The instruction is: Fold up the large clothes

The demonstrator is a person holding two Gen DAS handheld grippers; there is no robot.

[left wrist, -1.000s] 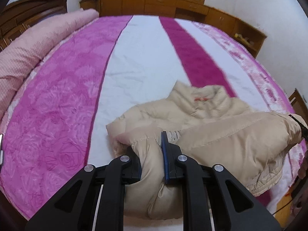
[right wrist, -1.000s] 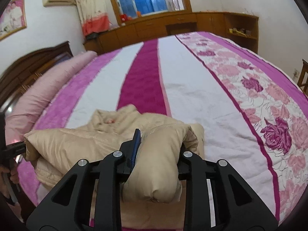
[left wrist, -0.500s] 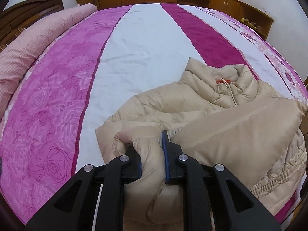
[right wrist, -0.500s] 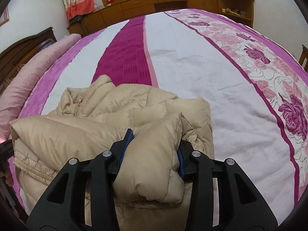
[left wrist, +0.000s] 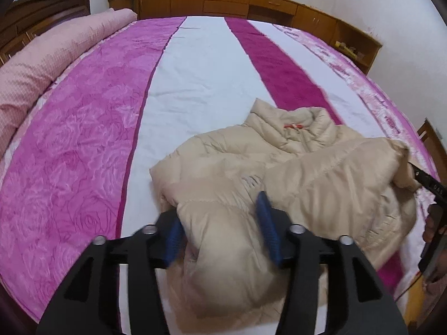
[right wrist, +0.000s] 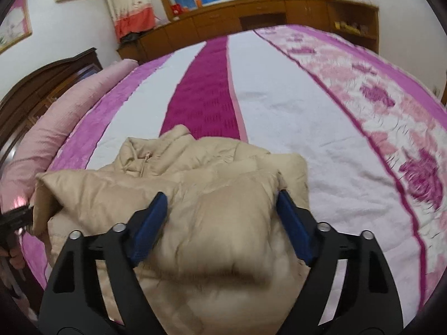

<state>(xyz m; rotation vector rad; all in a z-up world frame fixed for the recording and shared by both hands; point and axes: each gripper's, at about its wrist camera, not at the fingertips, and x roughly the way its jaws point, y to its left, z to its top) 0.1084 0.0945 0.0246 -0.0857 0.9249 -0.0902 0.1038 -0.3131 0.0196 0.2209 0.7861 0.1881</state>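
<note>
Beige jacket (left wrist: 293,167) on striped bed (left wrist: 195,69)

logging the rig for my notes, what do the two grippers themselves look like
Both match: the left gripper and right gripper have matte black angular frames with triangular cutouts, round silver screw heads at the joints, and ribbed blue pads lining the fingers. No cables or sleeves are visible.
</note>
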